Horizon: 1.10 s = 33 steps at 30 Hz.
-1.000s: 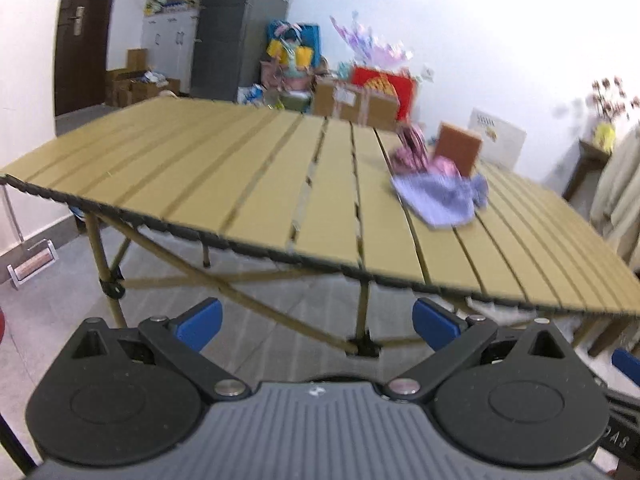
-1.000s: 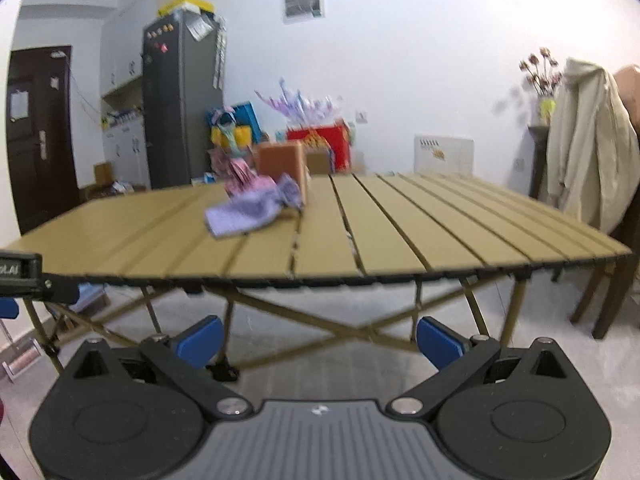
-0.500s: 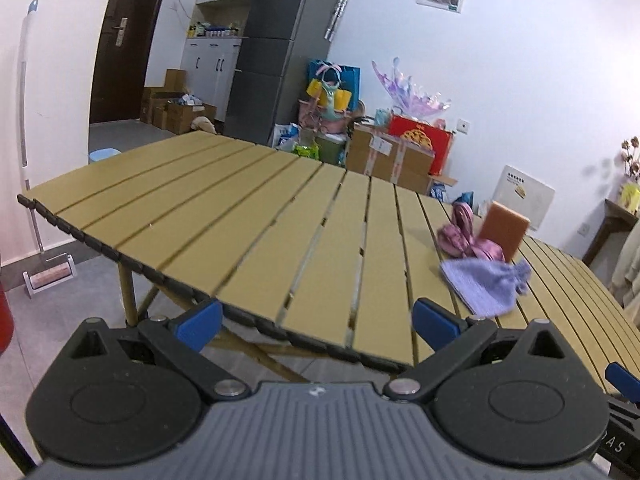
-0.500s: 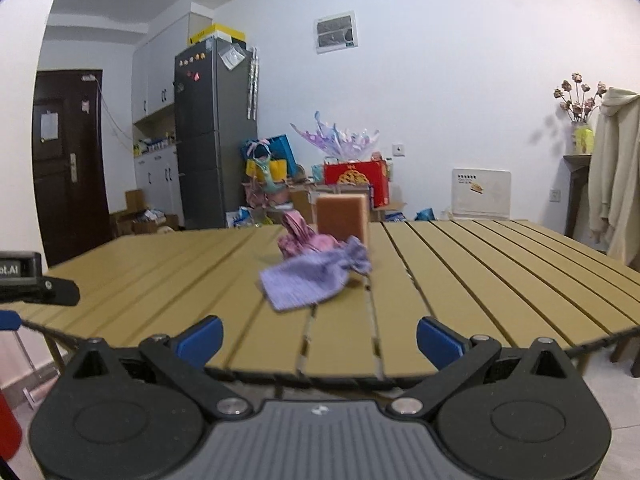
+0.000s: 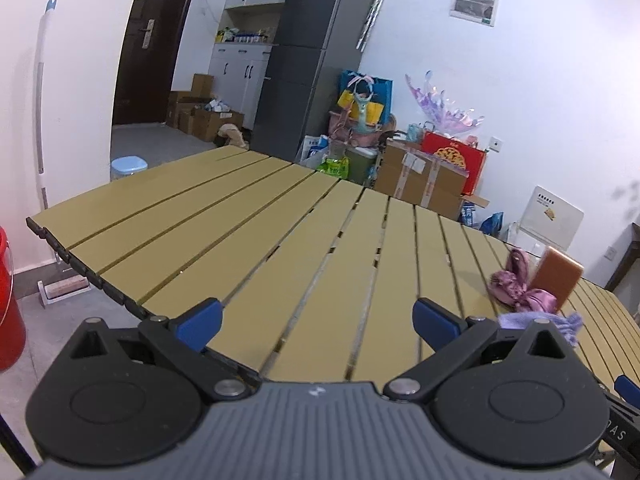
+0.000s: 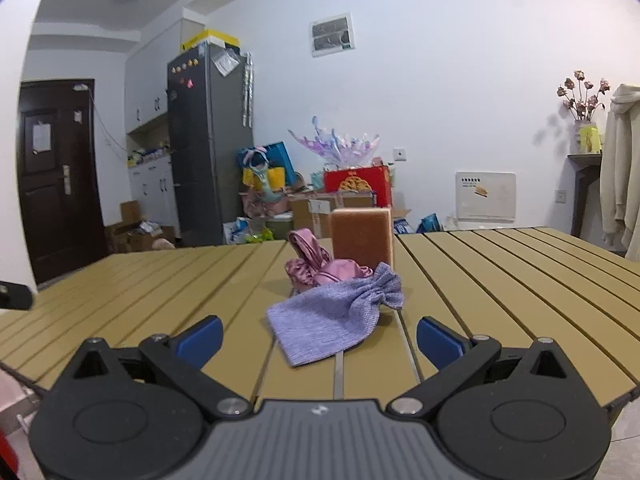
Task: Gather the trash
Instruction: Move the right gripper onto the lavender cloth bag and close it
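Observation:
On the slatted yellow table [image 6: 500, 280] lie a purple knitted pouch [image 6: 336, 318], a crumpled pink cloth [image 6: 316, 266] and, behind them, an upright brown block [image 6: 362, 236]. My right gripper [image 6: 318, 334] is open just in front of the pouch, which lies between its blue fingertips and a little beyond. In the left wrist view the same items sit at the far right: pouch [image 5: 560, 322], pink cloth [image 5: 516, 286], block [image 5: 558, 276]. My left gripper [image 5: 316, 320] is open over bare table [image 5: 240, 232], nothing between its fingers.
A red bucket [image 5: 8, 300] stands on the floor at the left of the table. A grey fridge [image 6: 208, 140], boxes and bags line the far wall. A coat [image 6: 622, 168] hangs at the right.
Both grippers have risen from below the table edge to above its top and moved forward. The pouch now lies close in front of the right gripper.

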Each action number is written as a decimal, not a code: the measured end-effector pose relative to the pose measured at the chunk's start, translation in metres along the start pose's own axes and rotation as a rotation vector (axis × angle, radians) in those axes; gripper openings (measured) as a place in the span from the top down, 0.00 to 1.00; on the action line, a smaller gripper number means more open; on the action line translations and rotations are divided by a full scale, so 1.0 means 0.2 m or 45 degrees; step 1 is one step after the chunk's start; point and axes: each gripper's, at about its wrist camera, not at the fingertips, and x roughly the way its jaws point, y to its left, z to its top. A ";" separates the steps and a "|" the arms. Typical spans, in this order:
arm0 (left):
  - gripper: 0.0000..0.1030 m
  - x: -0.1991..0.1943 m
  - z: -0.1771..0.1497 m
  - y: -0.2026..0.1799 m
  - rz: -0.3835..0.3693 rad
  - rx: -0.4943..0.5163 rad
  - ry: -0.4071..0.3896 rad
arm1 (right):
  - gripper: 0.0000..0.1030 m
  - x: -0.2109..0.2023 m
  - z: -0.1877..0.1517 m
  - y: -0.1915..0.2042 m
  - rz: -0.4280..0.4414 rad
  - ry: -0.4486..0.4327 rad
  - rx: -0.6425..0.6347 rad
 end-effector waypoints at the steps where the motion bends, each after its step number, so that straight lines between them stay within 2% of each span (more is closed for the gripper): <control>1: 0.00 0.02 0.01 0.01 0.004 0.001 0.007 | 0.00 0.03 0.00 0.01 -0.005 0.007 -0.004; 7: 0.00 0.13 0.05 0.03 0.036 0.010 0.031 | 0.00 0.26 0.07 0.05 -0.024 0.069 -0.039; 12: 0.00 0.22 0.06 0.01 0.055 0.039 0.059 | 0.00 0.50 0.14 0.07 -0.102 0.210 -0.113; 16: 0.00 0.27 0.06 -0.01 0.044 0.064 0.073 | 0.00 0.70 0.17 0.07 -0.142 0.387 -0.128; 20: 0.00 0.30 0.06 -0.04 0.022 0.086 0.083 | 0.00 0.78 0.17 0.07 -0.199 0.440 -0.143; 22: 0.00 0.31 0.05 -0.06 0.009 0.097 0.087 | 0.04 0.82 0.16 0.07 -0.193 0.457 -0.146; 27: 0.00 0.31 0.04 -0.07 -0.006 0.104 0.097 | 0.23 0.83 0.17 0.07 -0.157 0.442 -0.126; 30: 0.00 0.30 0.04 -0.08 -0.008 0.106 0.101 | 0.51 0.79 0.16 0.06 -0.179 0.411 -0.131; 31: 0.00 0.30 0.04 -0.08 -0.010 0.104 0.102 | 0.66 0.78 0.16 0.05 -0.187 0.406 -0.124; 32: 0.00 0.30 0.04 -0.08 -0.013 0.102 0.103 | 0.74 0.77 0.16 0.04 -0.188 0.403 -0.113; 33: 0.00 0.29 0.04 -0.08 -0.016 0.101 0.104 | 0.77 0.76 0.16 0.03 -0.177 0.402 -0.098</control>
